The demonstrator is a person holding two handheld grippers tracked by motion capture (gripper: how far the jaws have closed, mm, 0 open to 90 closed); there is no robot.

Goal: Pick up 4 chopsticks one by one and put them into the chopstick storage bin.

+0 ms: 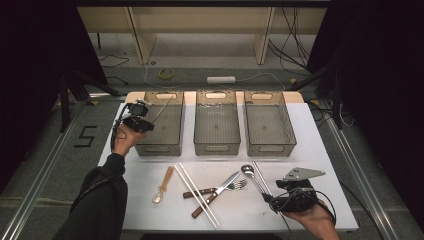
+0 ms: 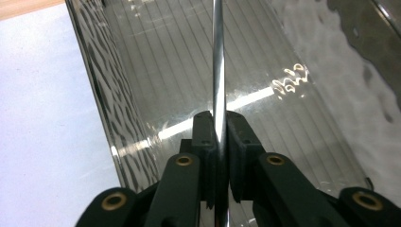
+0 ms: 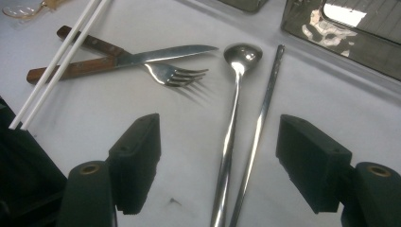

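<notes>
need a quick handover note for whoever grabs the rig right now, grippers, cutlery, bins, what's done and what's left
Left gripper: shut on a metal chopstick, held over the left bin.
Right gripper: open, jaws straddling the metal spoon and second metal chopstick on the table.
On the table too: knife, fork, white chopsticks, small wooden-handled spoon.
Middle bin and right bin look empty.
Done: nothing visibly binned.
Left: probably release the chopstick, then sort the rest.

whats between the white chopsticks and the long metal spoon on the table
In the high view, a wooden-handled knife and fork, crossed over each other, lie between the white chopsticks and the long metal spoon. The right gripper view shows the same.
</notes>
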